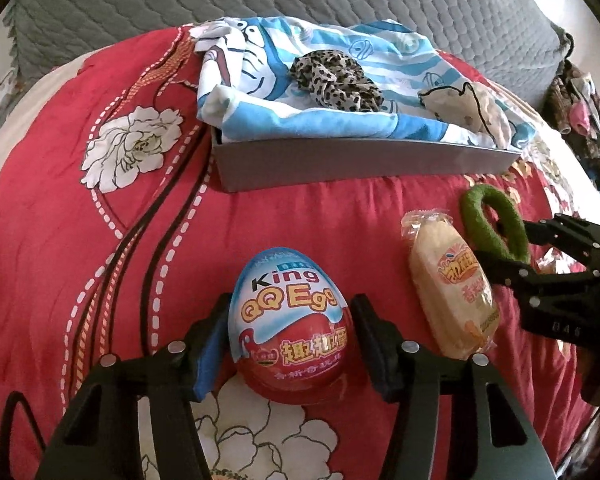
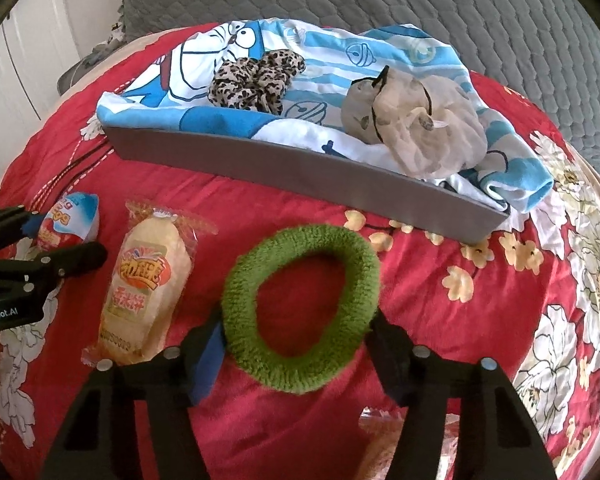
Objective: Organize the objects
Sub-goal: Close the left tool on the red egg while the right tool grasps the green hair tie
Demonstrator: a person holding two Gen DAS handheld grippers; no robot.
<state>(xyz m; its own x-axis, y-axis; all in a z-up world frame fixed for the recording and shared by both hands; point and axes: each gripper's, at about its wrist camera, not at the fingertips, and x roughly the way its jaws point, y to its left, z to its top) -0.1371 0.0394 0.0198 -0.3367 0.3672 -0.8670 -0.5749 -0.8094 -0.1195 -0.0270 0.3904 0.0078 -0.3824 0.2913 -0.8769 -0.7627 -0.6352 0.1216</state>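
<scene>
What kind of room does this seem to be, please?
Most likely a bedroom: everything lies on a red floral bedspread, with a grey quilted cover behind it, and a grey shallow box lined with a blue cartoon cloth holds scrunchies.

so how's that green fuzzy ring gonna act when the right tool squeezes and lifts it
The green fuzzy ring looks soft, so it will probably squash into an oval between the right tool fingers. Its plush surface should grip, not slip. It looks light and will likely droop, not hold shape.

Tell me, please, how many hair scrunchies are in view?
3: the leopard-print scrunchie and beige scrunchie in the gray box, the green scrunchie between the right gripper's fingers.
</scene>
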